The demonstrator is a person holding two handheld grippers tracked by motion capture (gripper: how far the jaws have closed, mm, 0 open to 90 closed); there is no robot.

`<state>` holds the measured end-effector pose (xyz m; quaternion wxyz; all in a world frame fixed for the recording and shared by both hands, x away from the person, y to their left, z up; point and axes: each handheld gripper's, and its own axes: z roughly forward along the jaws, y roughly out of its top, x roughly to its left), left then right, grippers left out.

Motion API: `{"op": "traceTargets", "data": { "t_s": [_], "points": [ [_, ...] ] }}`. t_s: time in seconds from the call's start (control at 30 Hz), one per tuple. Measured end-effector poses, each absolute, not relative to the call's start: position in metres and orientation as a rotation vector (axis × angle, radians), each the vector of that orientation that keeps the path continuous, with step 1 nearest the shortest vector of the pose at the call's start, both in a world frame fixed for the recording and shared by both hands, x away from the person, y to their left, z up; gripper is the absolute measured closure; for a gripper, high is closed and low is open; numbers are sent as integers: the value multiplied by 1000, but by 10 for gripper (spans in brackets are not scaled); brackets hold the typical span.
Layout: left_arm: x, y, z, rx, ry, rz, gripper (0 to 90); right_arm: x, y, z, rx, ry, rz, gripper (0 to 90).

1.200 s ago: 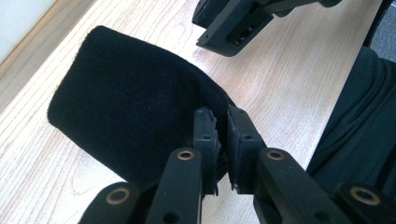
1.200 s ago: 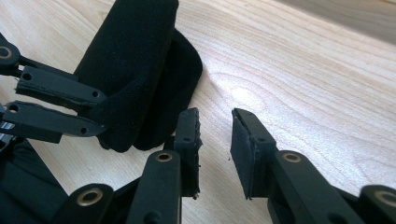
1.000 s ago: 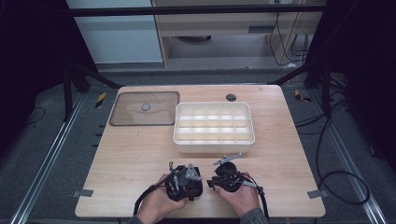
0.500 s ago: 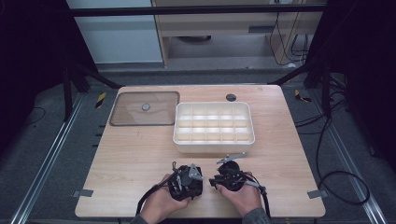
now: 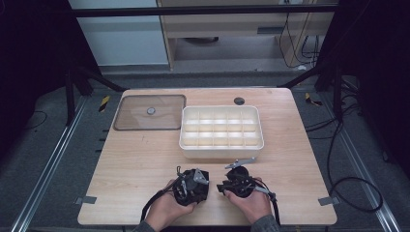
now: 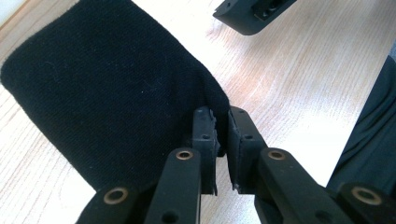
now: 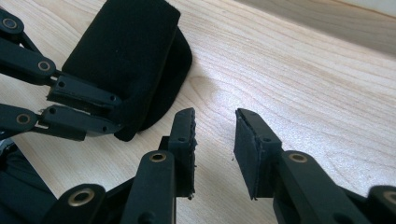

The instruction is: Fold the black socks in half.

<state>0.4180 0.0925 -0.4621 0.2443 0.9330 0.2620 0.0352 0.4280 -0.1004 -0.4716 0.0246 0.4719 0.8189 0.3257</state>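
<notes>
Left tongs [image 6: 222,140]: clenched on the corner of a black cloth [image 6: 107,93], which lies flat on the worktop [image 5: 135,164] near its front edge, just ahead of your hands

Right tongs [image 7: 215,140]: released, jaws standing apart over bare wood with nothing between them; they have just been opening a little

Cloth in the right gripper view: the cloth [image 7: 126,60] sits to the side of your right tongs, pinched by the other tongs at its near end, close but not touching yours

Step in hand: you look to be partway through handling the cloth, one corner held, the second grip not yet taken

Next move: likely swing the right tongs across to a free edge of the cloth and close there, keeping the left grip firm

Room near you: bare wood on both sides of your hands; the front edge of the worktop is close behind your wrists

Farther off: the white compartment tray [image 5: 188,140] stands just beyond the tongs, so forward room is short

Far left: the clear lid [image 5: 130,118] lies flat beside the tray, well apart from the cloth
</notes>
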Motion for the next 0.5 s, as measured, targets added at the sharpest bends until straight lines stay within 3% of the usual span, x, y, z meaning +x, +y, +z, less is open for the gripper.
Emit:
{"op": "traceTargets", "data": {
  "t_s": [0.5],
  "points": [
    [421, 93, -464, 2529, 742, 86, 821, 428, -101, -473, 1464, 2531, 1003, 668]
  ]
}}
